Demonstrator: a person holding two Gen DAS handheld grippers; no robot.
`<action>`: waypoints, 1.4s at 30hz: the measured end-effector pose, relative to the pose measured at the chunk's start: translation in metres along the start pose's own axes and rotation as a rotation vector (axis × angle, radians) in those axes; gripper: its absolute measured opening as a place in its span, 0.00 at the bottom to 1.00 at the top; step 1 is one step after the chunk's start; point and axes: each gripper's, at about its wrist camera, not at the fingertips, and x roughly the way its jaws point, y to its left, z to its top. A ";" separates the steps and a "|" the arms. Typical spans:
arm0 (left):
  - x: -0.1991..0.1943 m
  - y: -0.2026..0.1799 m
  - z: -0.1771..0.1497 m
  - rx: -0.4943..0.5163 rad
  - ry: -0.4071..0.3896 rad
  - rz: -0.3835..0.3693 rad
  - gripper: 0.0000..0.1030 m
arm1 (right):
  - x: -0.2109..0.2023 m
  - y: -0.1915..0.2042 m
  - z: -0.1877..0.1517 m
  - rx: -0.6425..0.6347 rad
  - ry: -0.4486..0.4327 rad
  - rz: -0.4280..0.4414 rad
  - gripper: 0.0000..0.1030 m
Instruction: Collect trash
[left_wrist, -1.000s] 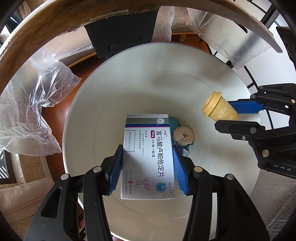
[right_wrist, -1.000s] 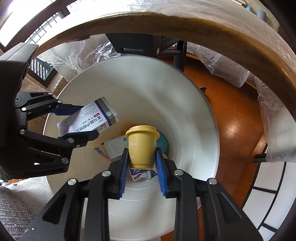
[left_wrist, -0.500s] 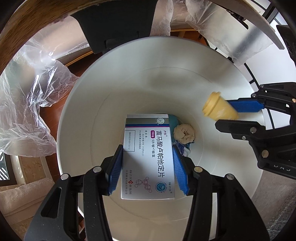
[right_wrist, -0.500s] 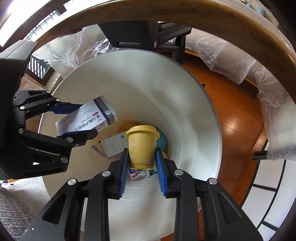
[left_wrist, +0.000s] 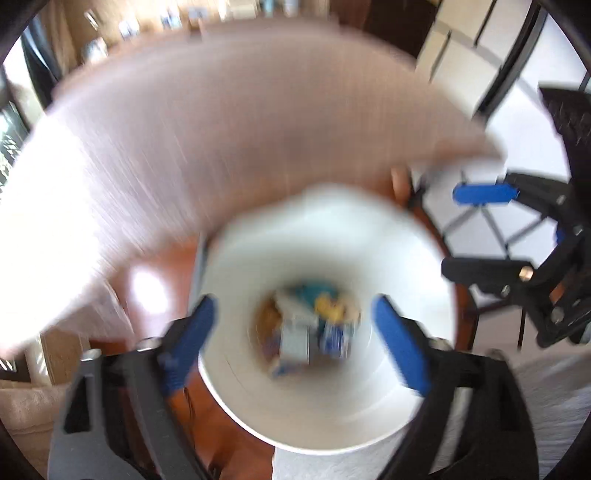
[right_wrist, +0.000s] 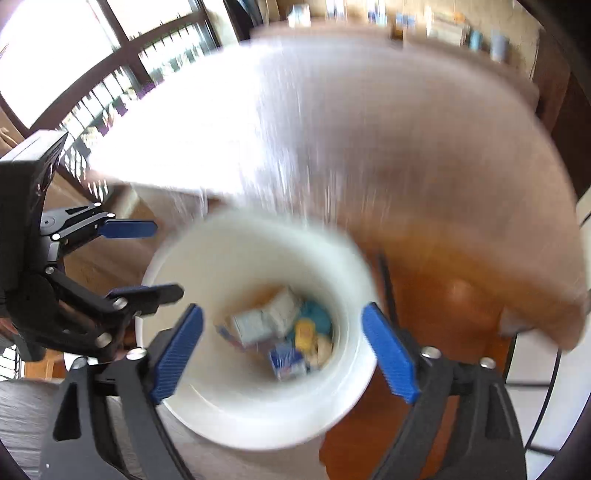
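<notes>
We note both the left gripper (left_wrist: 293, 332) and right gripper (right_wrist: 282, 350) just opened wide, empty, above the white bin (right_wrist: 258, 417), where the light, crushable yellow cup (right_wrist: 304, 332) lies, best pinched across its sides.

I note heavy motion blur across both wrist views, daylight from the windows (right_wrist: 92, 74) blowing the table top (right_wrist: 192, 147) out to white glare, fisheye bending at the dark edges, and the white bin (left_wrist: 332, 424) contents smeared.
</notes>
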 end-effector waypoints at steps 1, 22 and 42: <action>-0.015 0.004 0.011 -0.010 -0.063 0.025 0.99 | -0.012 0.000 0.012 -0.011 -0.046 -0.021 0.90; 0.065 0.201 0.196 -0.322 -0.160 0.352 0.99 | 0.067 -0.197 0.213 0.306 -0.184 -0.337 0.96; 0.113 0.246 0.212 -0.413 -0.103 0.366 0.99 | 0.101 -0.242 0.226 0.321 -0.150 -0.419 0.96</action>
